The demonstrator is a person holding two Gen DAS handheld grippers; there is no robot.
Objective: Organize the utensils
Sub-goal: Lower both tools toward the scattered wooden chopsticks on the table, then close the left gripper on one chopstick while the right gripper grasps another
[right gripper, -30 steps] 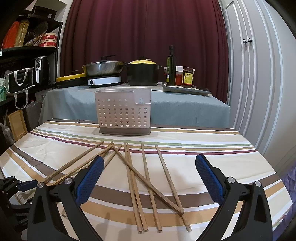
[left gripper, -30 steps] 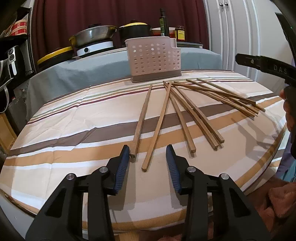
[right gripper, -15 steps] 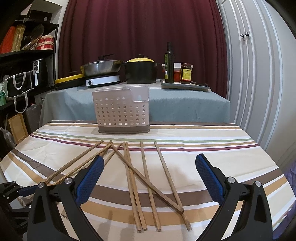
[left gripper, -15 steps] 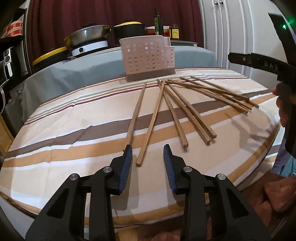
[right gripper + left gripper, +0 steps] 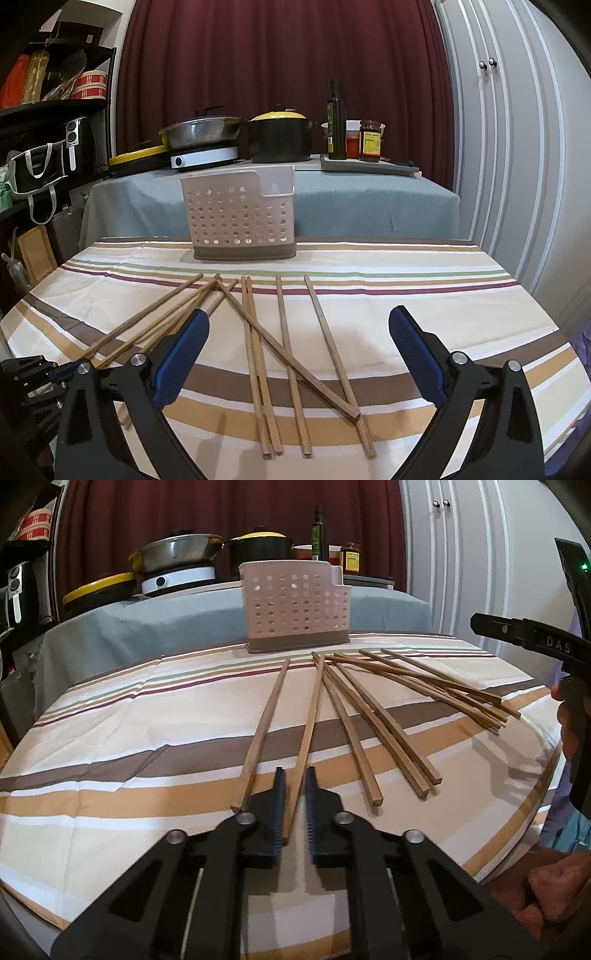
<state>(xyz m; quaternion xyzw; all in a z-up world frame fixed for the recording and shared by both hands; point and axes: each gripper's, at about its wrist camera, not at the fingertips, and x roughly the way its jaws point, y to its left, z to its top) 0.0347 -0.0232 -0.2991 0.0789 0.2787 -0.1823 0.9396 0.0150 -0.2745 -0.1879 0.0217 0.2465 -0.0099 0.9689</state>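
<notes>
Several wooden chopsticks (image 5: 373, 720) lie fanned out on the striped tablecloth (image 5: 110, 716). A beige perforated utensil holder (image 5: 295, 609) stands upright behind their far tips. My left gripper (image 5: 294, 775) sits low at the near edge. Its blue pads have closed in on the near end of the second chopstick from the left (image 5: 312, 716), which still lies flat. A thin gap shows on the right side. In the right wrist view my right gripper (image 5: 299, 314) hangs wide open above the chopsticks (image 5: 284, 350), holding nothing. The holder (image 5: 240, 218) stands beyond it.
A grey-covered table (image 5: 369, 199) behind carries a steel pan (image 5: 203, 129), a black pot with a yellow lid (image 5: 280, 140), a bottle (image 5: 336, 122) and jars. Dark shelves (image 5: 48, 110) stand at the left, white cupboard doors (image 5: 498, 147) at the right. A hand (image 5: 569, 720) shows at the right.
The left gripper has moved forward over the near end of a chopstick and its jaws have narrowed around it. The right gripper stays wide open and has barely shifted.
</notes>
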